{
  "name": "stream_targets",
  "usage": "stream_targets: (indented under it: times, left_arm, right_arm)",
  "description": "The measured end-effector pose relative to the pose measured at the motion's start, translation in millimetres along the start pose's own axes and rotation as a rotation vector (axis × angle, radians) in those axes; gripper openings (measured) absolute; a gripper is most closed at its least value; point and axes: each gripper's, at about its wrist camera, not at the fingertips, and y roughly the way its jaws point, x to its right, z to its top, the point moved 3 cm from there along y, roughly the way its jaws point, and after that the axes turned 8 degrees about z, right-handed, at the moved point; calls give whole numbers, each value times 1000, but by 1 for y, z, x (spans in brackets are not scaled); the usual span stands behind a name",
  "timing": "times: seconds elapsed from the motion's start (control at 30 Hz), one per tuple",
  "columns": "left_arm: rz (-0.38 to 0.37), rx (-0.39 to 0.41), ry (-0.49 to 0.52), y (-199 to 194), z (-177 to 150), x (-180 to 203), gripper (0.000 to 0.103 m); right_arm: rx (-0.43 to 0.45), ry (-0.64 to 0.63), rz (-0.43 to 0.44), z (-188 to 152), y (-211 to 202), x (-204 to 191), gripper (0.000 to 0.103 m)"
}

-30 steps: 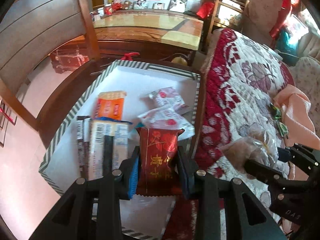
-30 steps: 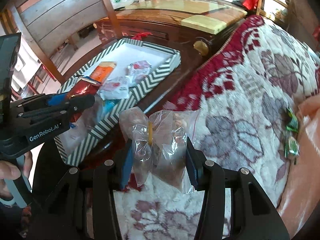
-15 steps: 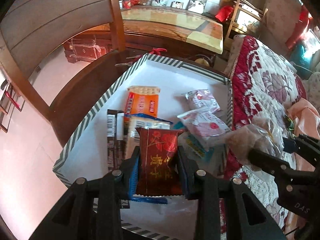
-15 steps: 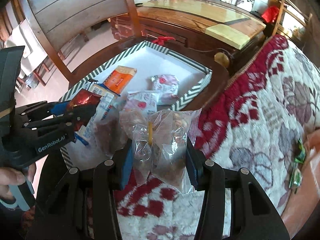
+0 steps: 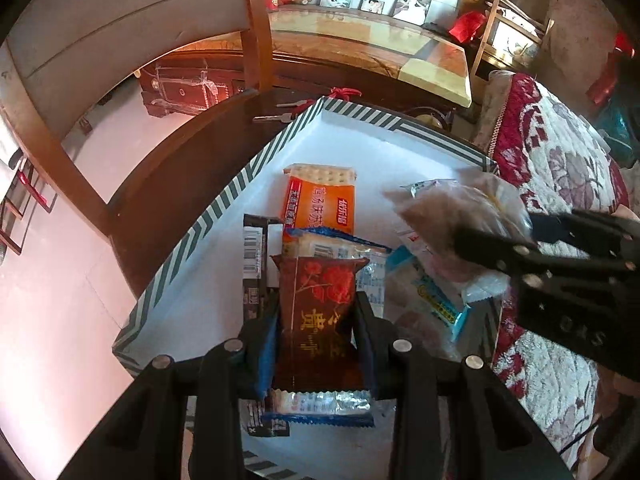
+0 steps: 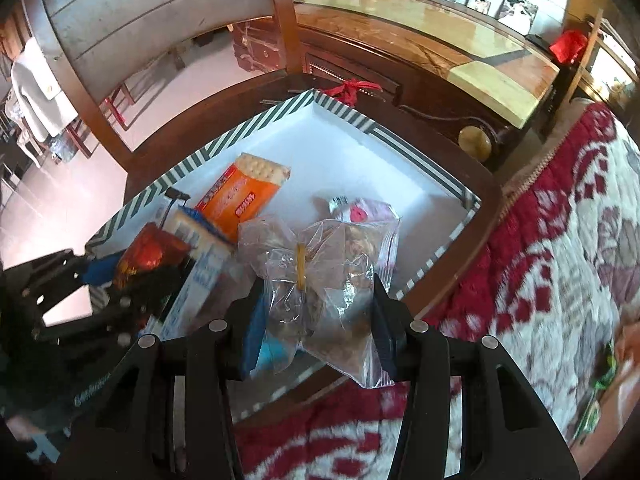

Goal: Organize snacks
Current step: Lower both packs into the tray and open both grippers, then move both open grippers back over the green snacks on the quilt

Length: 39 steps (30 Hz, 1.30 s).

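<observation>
left tongs point(image 5: 316, 340) clamp red packet point(image 5: 318, 312); right tongs point(image 6: 318, 320) clamp clear bag point(image 6: 320, 280); both over striped box point(image 5: 208, 220)

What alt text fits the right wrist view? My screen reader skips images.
The right gripper clamps a clear plastic bag tied with a yellow rubber band over a striped-rimmed white box holding snack packets. At left, the left gripper holds a red packet.

Daylight, bright, warm cast. Glare on glossy cabinet top point(image 5: 360, 48) at 12 o'clock and on pale floor point(image 5: 60, 320) at 9. Strong fisheye bending, dark vignette at corners. Right view: blanket point(image 6: 560, 260) smeared by motion blur at 3 to 5 o'clock; box point(image 6: 360, 120) sharper.
</observation>
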Motion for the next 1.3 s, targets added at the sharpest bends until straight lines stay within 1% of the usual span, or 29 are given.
stream_targets:
  times: [0.2, 0.33, 0.4, 0.43, 0.5, 0.57, 0.6, 0.77, 0.83, 0.93, 1.1, 1.3]
  left_arm:
    - [6, 5, 6, 4, 4, 3, 36]
    - [15, 8, 13, 5, 3, 5, 38]
    - [15, 7, 5, 6, 3, 5, 38]
    - [14, 5, -2, 7, 4, 4, 39]
    - [20, 0, -18, 9, 3, 2, 46]
    - [29, -3, -33, 9, 2, -2, 57]
    - [29, -4, -38, 9, 2, -3, 58]
    - [38, 2, -53, 5, 0, -6, 72]
    - [41, 8, -58, 2, 0, -7, 73]
    - [50, 26, -57, -5, 1, -8, 79]
    - [55, 54, -50, -18, 2, -3, 81]
    - [35, 80, -11, -35, 0, 19, 82]
  right_arm:
    - [-13, -9, 3, 20, 22, -1, 46]
    - [-22, -17, 3, 26, 35, -4, 46]
    - [-20, -21, 8, 26, 38, -5, 47]
    - [-15, -21, 9, 26, 37, -5, 49]
    - [-13, -13, 28, 23, 35, -5, 53]
    - [-12, 1, 35, 20, 31, -2, 57]
    - [-10, 13, 39, 17, 28, 0, 57]
    - [14, 52, 60, 7, 12, 4, 57]
    - [26, 61, 59, 2, 5, 4, 57]
    - [53, 69, 64, -6, -10, 5, 57]
    - [83, 91, 64, -20, -30, 10, 57]
    - [118, 131, 45, -44, -56, 23, 57]
